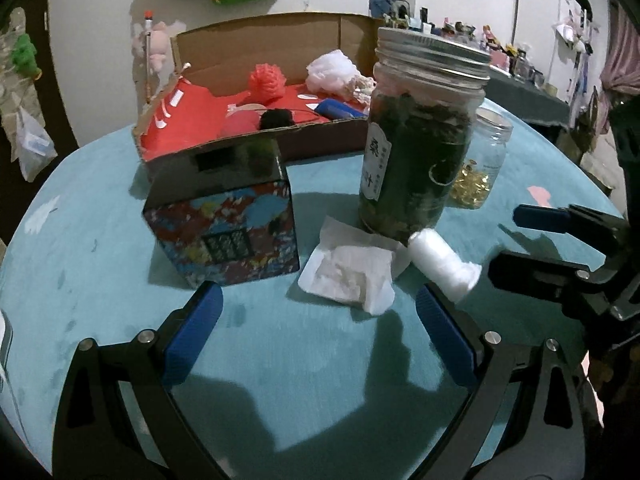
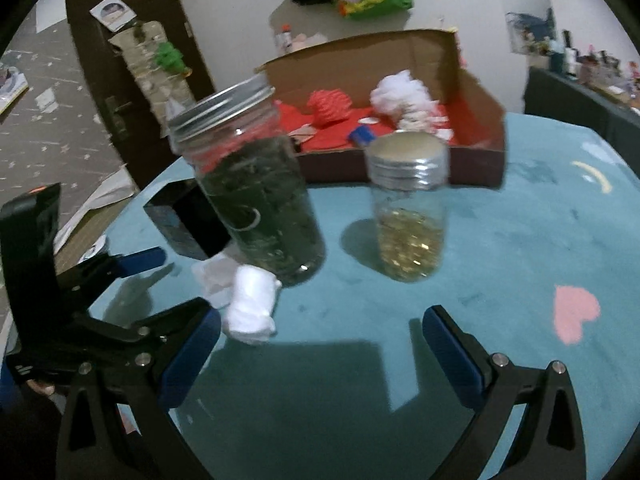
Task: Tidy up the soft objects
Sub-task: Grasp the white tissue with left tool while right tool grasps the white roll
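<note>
Both my grippers, left and right, gape wide, holding nothing. Ahead of my left fingers lies the white roll, touching the leaf jar. Beyond, the box holds pompoms.

The left gripper is hovering low with its two blue-padded fingers spread wide apart, gripping nothing. The right gripper is hovering the same way, jaws wide apart and nothing between its blue fingers. Each is showing in the other's view: the right one is reaching in from the right edge of the left camera's view, and the left one is sitting at the left edge of the right camera's view.
</note>
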{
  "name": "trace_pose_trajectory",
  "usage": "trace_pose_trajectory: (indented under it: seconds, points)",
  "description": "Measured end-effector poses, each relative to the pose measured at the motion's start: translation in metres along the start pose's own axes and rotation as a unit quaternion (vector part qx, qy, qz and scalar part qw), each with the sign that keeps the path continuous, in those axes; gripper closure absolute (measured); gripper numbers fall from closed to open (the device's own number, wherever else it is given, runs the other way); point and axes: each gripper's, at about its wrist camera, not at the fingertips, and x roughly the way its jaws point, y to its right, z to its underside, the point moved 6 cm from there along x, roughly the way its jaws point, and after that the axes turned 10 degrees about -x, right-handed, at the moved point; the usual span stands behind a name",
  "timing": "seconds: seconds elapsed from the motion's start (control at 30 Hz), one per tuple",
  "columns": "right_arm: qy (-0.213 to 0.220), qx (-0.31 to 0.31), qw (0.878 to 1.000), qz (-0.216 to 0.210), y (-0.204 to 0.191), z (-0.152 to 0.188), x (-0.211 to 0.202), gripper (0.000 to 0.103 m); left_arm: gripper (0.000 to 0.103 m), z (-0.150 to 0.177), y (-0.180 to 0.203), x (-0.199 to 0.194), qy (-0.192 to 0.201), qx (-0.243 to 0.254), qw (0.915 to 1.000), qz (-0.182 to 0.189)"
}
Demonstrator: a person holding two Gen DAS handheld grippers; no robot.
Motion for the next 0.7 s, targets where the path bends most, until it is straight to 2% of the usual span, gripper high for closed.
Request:
trace_pose_trajectory:
  seconds: [0.1,0.13,0.2,0.3,0.33,0.37,0.43,0.53,0.6,0.63,0.7]
  points:
    - [-0.010,-0.008,1.000,-0.025,-0.004,-0.005,0.008,0.002,0.020,-0.005,0.001,0.006,-0.009,0.005,0.9999,0.007]
    - [-0.013,-0.008,0.999,-0.035,-0.005,-0.006,0.011,0.003,0.021,-0.006,0.001,0.008,-0.014,0.009,0.9998,0.011]
    - [-0.021,-0.009,0.998,-0.056,-0.008,-0.008,0.016,0.008,0.025,-0.005,0.002,0.013,-0.025,0.013,0.9995,0.017]
    - [-0.032,-0.009,0.996,-0.080,-0.012,-0.008,0.023,0.014,0.040,-0.005,0.005,0.019,-0.039,0.015,0.9988,0.025]
    - [-0.035,-0.011,0.996,-0.084,-0.014,-0.009,0.024,0.016,0.041,-0.005,0.007,0.020,-0.043,0.018,0.9984,0.031]
    - [-0.037,-0.014,0.995,-0.091,-0.017,-0.009,0.025,0.021,0.044,-0.005,0.008,0.021,-0.046,0.021,0.9982,0.033]
    - [-0.039,-0.015,0.994,-0.104,-0.020,-0.009,0.026,0.029,0.056,-0.005,0.010,0.023,-0.048,0.025,0.9981,0.030]
    - [-0.045,-0.016,0.992,-0.113,-0.021,-0.008,0.028,0.051,0.071,-0.006,0.011,0.023,-0.044,0.027,0.9980,0.036]
    - [-0.054,-0.013,0.990,-0.131,-0.024,-0.005,0.029,0.085,0.081,-0.006,0.010,0.022,-0.040,0.025,0.9982,0.038]
    - [-0.056,-0.011,0.989,-0.137,-0.026,-0.003,0.030,0.085,0.082,-0.007,0.009,0.021,-0.038,0.023,0.9982,0.041]
    - [-0.048,-0.023,0.991,-0.122,-0.030,-0.001,0.026,0.087,0.085,-0.007,0.009,0.018,-0.034,0.020,0.9981,0.047]
